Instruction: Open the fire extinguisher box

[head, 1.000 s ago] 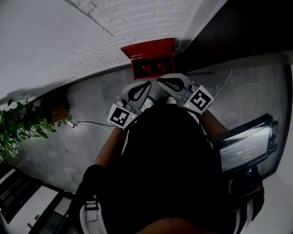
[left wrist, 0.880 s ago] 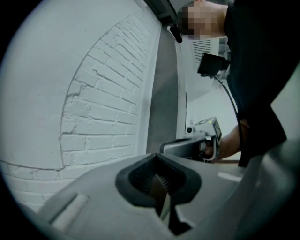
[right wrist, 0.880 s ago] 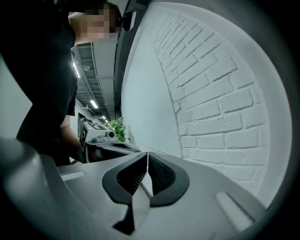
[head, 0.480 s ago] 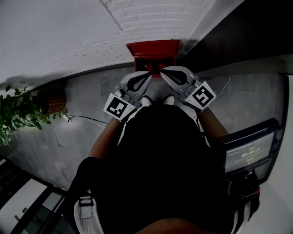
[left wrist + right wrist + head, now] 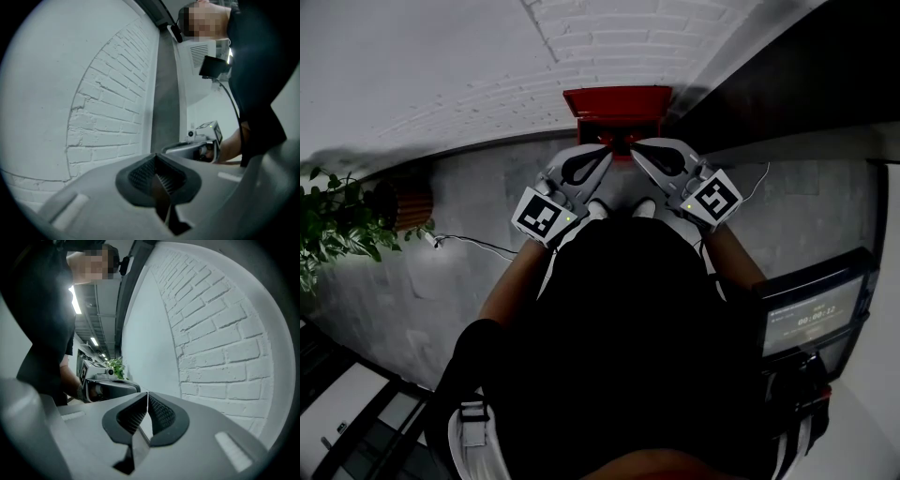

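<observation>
The red fire extinguisher box point(image 5: 617, 105) stands on the floor against the white brick wall, its lid raised and the inside partly hidden by my grippers. My left gripper point(image 5: 598, 159) and right gripper point(image 5: 639, 150) hang side by side just in front of it, tips toward each other. Both are shut with nothing between the jaws. In the left gripper view my left gripper point(image 5: 157, 169) faces the brick wall, with the right gripper point(image 5: 197, 147) beyond it. In the right gripper view my right gripper point(image 5: 147, 408) also faces the wall, with the left gripper point(image 5: 105, 386) beside it.
A potted plant point(image 5: 337, 220) and a slatted brown planter point(image 5: 411, 202) stand at the left. A thin cable point(image 5: 473, 246) lies on the grey floor. A screen on a stand point(image 5: 811, 319) is at the right. A dark wall panel point(image 5: 806, 56) adjoins the box.
The view has shifted so the box sits higher and closer to the grippers. Both grippers have moved up toward the box, still shut.
</observation>
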Available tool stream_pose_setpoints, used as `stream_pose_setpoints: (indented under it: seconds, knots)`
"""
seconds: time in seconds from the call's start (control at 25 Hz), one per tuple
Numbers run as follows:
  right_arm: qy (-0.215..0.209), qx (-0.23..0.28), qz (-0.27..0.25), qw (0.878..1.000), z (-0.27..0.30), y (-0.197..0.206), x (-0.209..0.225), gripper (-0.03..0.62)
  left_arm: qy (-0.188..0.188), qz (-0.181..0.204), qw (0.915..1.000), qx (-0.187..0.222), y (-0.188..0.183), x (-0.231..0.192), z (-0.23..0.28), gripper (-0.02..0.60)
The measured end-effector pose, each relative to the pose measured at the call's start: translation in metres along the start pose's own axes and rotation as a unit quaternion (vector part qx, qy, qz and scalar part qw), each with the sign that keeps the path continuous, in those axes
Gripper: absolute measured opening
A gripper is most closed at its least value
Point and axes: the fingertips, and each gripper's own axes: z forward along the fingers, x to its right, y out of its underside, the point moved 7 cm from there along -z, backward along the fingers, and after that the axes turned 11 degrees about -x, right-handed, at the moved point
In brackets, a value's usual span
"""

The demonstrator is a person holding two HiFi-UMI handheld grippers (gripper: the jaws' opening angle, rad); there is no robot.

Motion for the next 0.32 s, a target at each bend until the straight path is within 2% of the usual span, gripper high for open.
stream_pose_setpoints:
  seconds: [0.2, 0.32]
  knots:
    - [0.002, -0.003, 0.004, 1.0, 0.0006, 0.0027, 0.0009, 0.014, -0.001, 0.006, 0.9999, 0.014, 0.005, -0.0004, 0.0007, 0.002]
    - [0.001, -0.002, 0.001, 1.0, 0.0013, 0.007, 0.0013, 0.014, 0.001, 0.001, 1.0, 0.003, 0.0085, 0.0012, 0.0016, 0.002]
